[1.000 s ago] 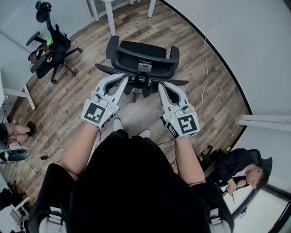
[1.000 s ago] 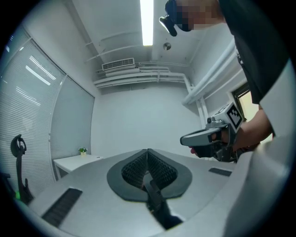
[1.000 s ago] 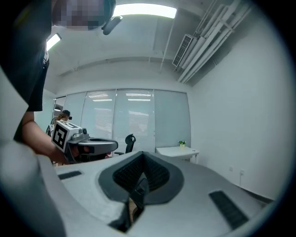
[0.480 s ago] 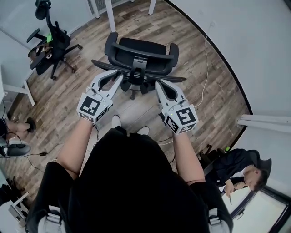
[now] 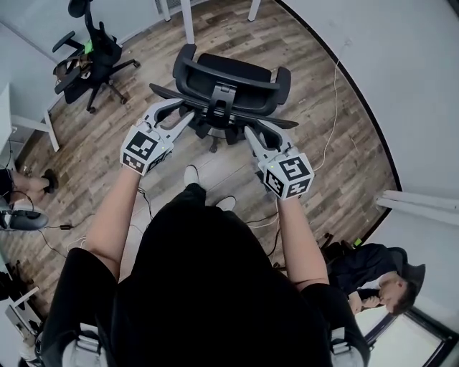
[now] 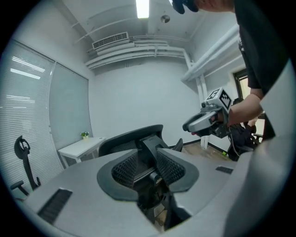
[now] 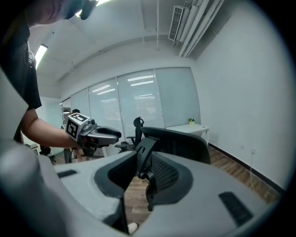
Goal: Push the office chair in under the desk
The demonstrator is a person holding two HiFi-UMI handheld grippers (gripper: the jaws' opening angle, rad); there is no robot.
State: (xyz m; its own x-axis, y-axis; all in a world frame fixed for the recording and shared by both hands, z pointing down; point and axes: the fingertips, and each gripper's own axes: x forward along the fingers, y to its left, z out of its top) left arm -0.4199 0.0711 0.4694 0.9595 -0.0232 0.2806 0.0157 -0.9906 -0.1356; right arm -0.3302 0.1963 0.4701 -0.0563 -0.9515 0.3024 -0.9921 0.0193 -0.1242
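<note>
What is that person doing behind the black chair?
A person stands behind the office chair, holding the left gripper and the right gripper up close to its back. Both grippers' jaws have just been opening and clamp nothing. The chair stands out on the floor, not yet under the white desk.

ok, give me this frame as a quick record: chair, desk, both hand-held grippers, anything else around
chair: office chair, its back toward the person, out on the wood floor
desk: white desk legs beyond the chair; chair not pushed in yet
left hand-held gripper: at the chair back's left side, jaws apart, just been opening; chair back shows through the gap, not gripped
right hand-held gripper: at the right side, jaws apart, just been opening; likewise not gripped
other: second chair far left; another person lower right
</note>
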